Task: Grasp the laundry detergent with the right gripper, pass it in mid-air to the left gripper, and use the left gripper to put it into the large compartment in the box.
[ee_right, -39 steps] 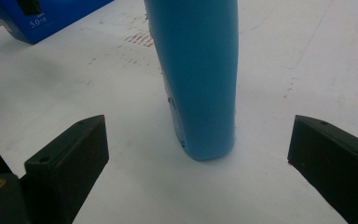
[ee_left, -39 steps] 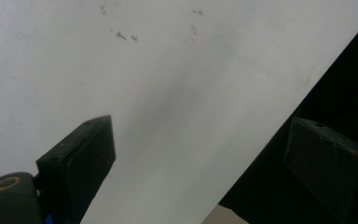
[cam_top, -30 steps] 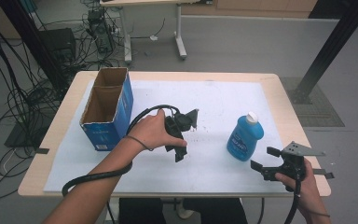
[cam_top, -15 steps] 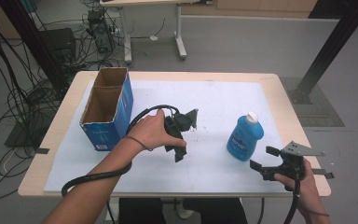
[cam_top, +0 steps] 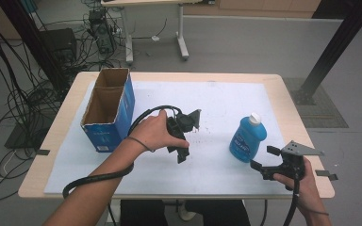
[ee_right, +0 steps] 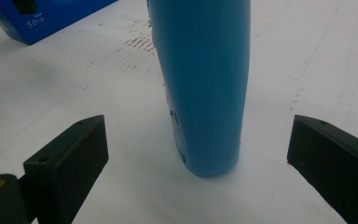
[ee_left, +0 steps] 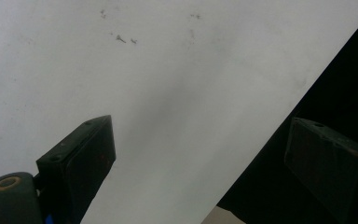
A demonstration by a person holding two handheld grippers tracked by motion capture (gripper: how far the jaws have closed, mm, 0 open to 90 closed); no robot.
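Your right gripper (cam_top: 263,161) sat at the desk's (cam_top: 283,101) near right edge, fingers (ee_right: 70,158) spread wide, gripping nothing. The upright blue plastic bottle (ee_right: 200,84) with the white cap stood just ahead, centred between them, untouched. Your left gripper (cam_top: 188,134) hung mid-desk, fingers apart and empty, beside the open blue cardboard box (cam_top: 108,110).

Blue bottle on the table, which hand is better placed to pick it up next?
Right. The right claw is open and aimed at the blue bottle, which stands just ahead between its jaws. The left claw, also open, sits mid-table over bare white mat.
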